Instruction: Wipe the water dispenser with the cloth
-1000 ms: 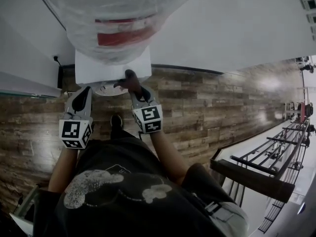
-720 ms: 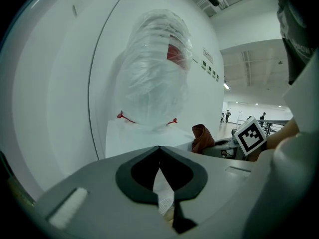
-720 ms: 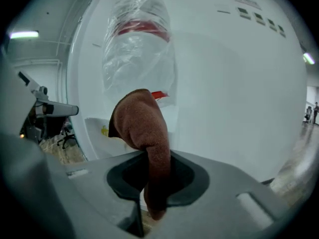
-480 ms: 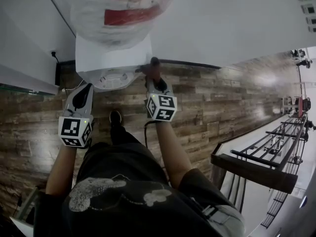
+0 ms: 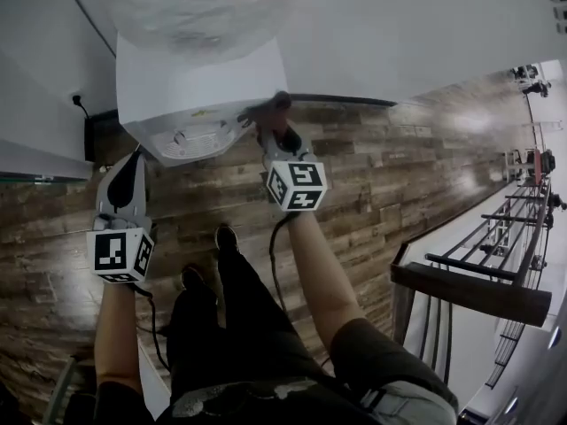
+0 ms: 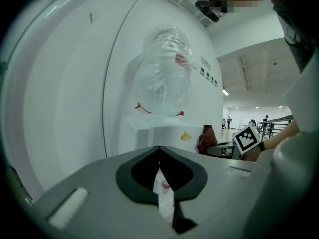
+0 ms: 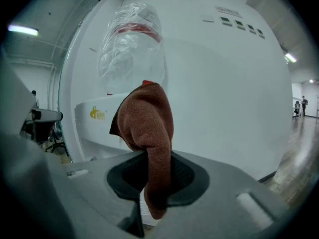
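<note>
The white water dispenser stands against the wall, carrying a plastic-wrapped bottle with a red label. My right gripper is shut on a brown cloth, which is pressed at the front right corner of the dispenser's top. In the right gripper view the cloth hangs bunched from the jaws in front of the dispenser. My left gripper hangs shut and holding nothing, below and left of the dispenser and apart from it. The left gripper view shows the dispenser and bottle ahead.
A wood-plank floor runs beneath me, and the person's shoes are on it. A wall socket with a cable and a dark box sit left of the dispenser. A dark railing runs along the right.
The right gripper carried the cloth rightward along the dispenser's front edge to its right corner. The left gripper dropped lower and left. The person's feet have stepped back.
</note>
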`<action>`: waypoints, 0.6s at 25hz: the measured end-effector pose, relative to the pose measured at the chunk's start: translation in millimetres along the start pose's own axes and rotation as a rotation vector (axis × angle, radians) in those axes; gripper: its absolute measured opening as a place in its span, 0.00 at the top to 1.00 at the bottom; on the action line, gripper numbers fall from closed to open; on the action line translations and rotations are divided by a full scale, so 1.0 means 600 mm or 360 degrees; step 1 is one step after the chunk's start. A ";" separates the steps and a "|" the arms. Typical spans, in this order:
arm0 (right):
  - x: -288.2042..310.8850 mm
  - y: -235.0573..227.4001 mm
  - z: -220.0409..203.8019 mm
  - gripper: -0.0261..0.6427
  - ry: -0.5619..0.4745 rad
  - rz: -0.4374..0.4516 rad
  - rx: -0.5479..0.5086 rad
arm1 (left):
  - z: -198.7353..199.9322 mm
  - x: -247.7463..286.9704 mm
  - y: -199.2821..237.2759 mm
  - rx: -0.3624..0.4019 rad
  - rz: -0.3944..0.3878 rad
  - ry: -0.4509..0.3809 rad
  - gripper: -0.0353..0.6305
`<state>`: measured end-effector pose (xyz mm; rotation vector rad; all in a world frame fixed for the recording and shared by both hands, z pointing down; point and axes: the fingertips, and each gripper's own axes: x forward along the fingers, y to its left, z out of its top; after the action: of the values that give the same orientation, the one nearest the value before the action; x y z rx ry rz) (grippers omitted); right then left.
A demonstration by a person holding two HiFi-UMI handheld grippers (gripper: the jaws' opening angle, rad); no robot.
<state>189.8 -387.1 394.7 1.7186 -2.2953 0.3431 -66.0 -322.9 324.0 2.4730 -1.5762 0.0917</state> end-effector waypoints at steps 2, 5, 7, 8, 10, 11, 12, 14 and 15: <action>0.019 -0.002 -0.043 0.87 -0.0010 0.0037 -0.0008 | -0.042 0.007 0.024 0.0005 0.0049 -0.0016 0.92; 0.054 -0.008 -0.131 0.87 -0.0014 0.0068 -0.0042 | -0.133 0.015 0.064 0.0006 0.0124 -0.0011 0.92; 0.077 -0.017 -0.191 0.87 -0.0005 0.0068 -0.0077 | -0.196 0.022 0.087 0.0004 0.0151 -0.0020 0.92; 0.089 -0.021 -0.213 0.87 -0.0016 0.0062 -0.0101 | -0.223 0.030 0.099 0.0016 0.0158 -0.0037 0.92; 0.108 -0.027 -0.255 0.87 -0.0056 0.0046 -0.0117 | -0.274 0.043 0.122 0.0050 0.0164 -0.0056 0.92; 0.116 -0.029 -0.281 0.87 -0.0067 0.0041 -0.0100 | -0.302 0.048 0.133 0.0056 0.0166 -0.0053 0.92; 0.123 -0.032 -0.309 0.87 -0.0068 0.0041 -0.0077 | -0.331 0.052 0.143 0.0052 0.0169 -0.0047 0.92; 0.143 -0.036 -0.365 0.87 -0.0066 0.0047 -0.0059 | -0.386 0.066 0.166 0.0036 0.0171 -0.0043 0.92; 0.155 -0.038 -0.391 0.87 -0.0070 0.0052 -0.0061 | -0.413 0.075 0.177 0.0033 0.0171 -0.0044 0.92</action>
<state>200.4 -398.7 647.9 1.6888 -2.3474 0.2684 -128.3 -354.7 588.2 2.4140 -1.7281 0.0908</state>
